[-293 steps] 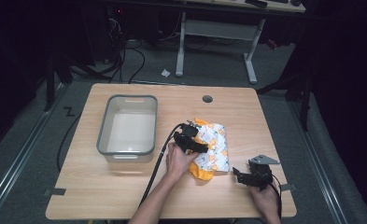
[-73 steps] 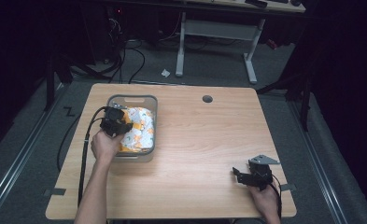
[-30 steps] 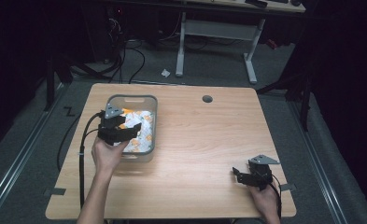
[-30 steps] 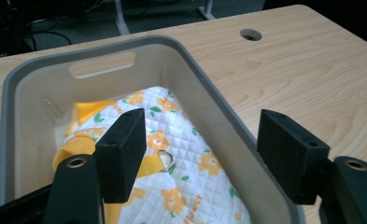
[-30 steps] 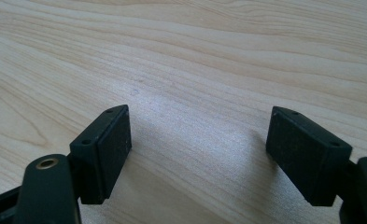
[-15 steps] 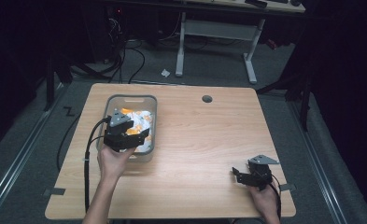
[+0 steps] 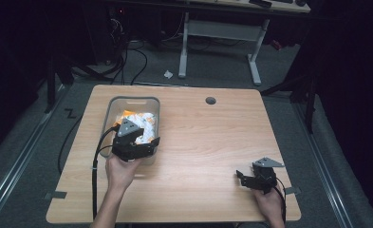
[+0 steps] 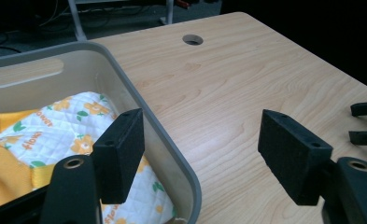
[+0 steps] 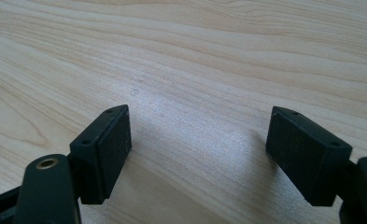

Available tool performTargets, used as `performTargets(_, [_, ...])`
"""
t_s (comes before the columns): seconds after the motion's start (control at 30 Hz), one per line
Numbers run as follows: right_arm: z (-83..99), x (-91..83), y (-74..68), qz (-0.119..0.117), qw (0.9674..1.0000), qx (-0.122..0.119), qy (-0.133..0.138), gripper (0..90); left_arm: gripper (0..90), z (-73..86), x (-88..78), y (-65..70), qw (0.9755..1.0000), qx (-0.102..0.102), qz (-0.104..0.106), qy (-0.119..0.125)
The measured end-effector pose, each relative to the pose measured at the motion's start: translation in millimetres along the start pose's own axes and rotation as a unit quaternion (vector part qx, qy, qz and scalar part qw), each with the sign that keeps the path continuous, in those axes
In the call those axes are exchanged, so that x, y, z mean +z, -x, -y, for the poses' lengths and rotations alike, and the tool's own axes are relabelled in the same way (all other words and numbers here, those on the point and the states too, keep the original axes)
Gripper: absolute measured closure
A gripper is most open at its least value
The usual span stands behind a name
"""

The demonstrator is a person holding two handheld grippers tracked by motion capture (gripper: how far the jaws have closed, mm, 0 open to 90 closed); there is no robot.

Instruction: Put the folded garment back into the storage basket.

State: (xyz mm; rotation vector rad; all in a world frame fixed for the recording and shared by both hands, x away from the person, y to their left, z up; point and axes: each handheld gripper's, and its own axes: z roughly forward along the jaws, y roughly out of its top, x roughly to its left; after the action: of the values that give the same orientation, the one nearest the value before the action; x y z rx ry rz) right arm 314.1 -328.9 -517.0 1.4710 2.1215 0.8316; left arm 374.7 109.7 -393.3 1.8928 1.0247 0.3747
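Your left gripper [image 7: 148, 145] and right gripper [image 7: 241, 177] are matte black, each topped by a grey three-cornered plate. Their jaws end in flat, rectangular black pads [image 8: 120, 154] with small screw holes, on arms with brass-ringed pivots. A black cable [image 7: 95, 190] trails from each.

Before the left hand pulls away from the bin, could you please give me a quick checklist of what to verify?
1. Cloth inside the bin: ok.
2. Left gripper open, nothing between its jaws: ok.
3. Left gripper clear of the bin wall: not ok; one jaw sits over the bin, the other over the table.
4. Cloth fully below the rim: cannot tell.
5. Right gripper open and empty above bare table: ok.
6. Left gripper's cable free of the bin: cannot tell.
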Motion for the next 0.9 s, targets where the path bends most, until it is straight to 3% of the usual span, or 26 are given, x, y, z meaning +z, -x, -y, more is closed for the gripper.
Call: performTargets(0.9, [0.1, 0.0, 0.2, 0.000, 1.0000, 0.000, 0.000, 22.6, 32.0, 15.3, 12.6, 28.6, 0.9988, -0.003, 0.049, -0.001])
